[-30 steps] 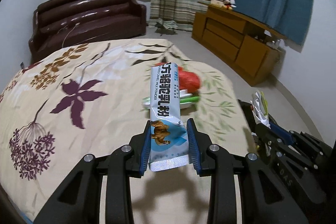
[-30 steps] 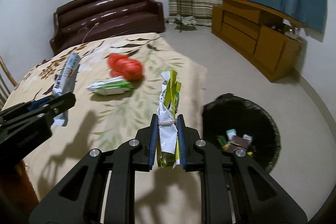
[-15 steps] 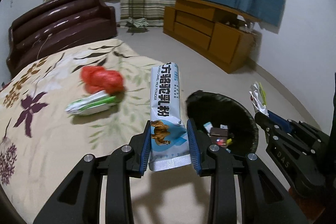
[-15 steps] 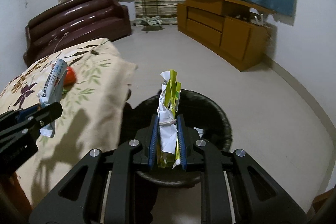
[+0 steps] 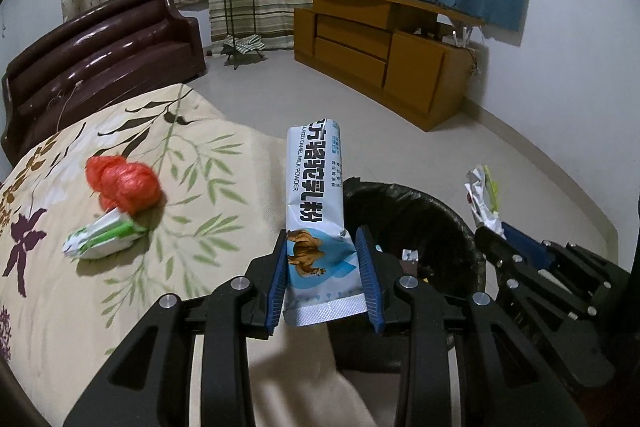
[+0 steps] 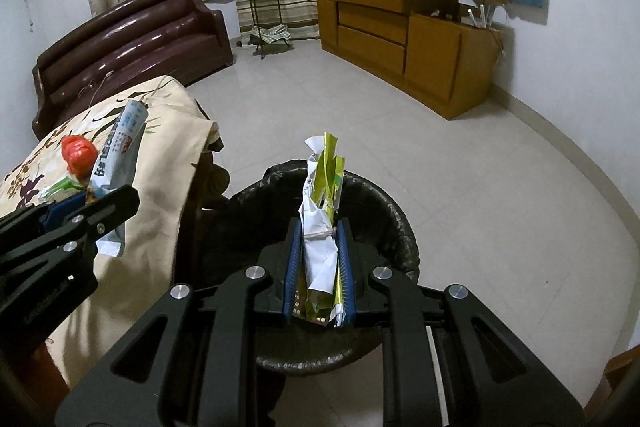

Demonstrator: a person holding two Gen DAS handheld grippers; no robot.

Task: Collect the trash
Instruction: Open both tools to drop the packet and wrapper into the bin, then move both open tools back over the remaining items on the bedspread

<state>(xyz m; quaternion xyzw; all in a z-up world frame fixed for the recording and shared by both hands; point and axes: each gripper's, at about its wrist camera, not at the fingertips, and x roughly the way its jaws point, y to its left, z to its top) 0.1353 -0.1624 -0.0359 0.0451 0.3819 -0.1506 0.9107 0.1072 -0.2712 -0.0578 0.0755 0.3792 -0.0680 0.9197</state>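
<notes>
Glossy foil sachet (image 5: 316,215), crumpled paper wrapper (image 6: 322,227)

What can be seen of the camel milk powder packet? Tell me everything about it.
The camel milk powder packet is a long, flat sachet of glossy foil-like film, white and pale blue, with bold dark characters, small "camel milk powder" lettering and a brown camel picture. Its crimped silver end points toward the camera. The left gripper is clamped on its lower part, so it juts forward, above the bed edge beside the black-lined trash bin. Only the pads touch it.
</notes>
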